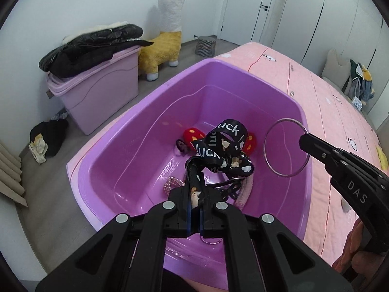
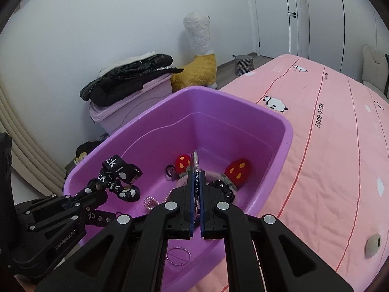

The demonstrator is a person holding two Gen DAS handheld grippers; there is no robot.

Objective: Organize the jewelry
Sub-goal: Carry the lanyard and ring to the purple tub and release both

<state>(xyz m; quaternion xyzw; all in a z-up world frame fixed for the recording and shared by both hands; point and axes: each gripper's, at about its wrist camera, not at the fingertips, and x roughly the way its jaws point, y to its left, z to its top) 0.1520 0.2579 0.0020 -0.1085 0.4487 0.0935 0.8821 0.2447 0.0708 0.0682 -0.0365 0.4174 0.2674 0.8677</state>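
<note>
Clamped tight in the left gripper (image 1: pixel 194 215) is a black lanyard (image 1: pixel 220 150) printed with white "luck!" lettering, its loops dangling above the middle of the purple bin (image 1: pixel 136 121), clear of the floor of it as far as I can tell. From where I stand the right gripper (image 2: pixel 196 215) looks just as firmly closed, pinching a thin silver bangle (image 1: pixel 287 148) by its rim and holding it upright over the bin's right-hand side, near the right wall. Already lying on the bin's floor are two red plush charms (image 2: pixel 237 168), a pearl bracelet (image 2: pixel 152 202), a dark beaded piece (image 2: pixel 225 189) and another thin wire hoop (image 2: pixel 178 255) near the front edge. The bin sits on a pink bedspread (image 2: pixel 328 146) at its corner. Both pieces seem ready to be let go. To do it well, I'd lower each hand closer to the floor first, drop the bangle flat so it doesn't roll, and let the lanyard down away from the pearls so the strap doesn't snag them.
</note>
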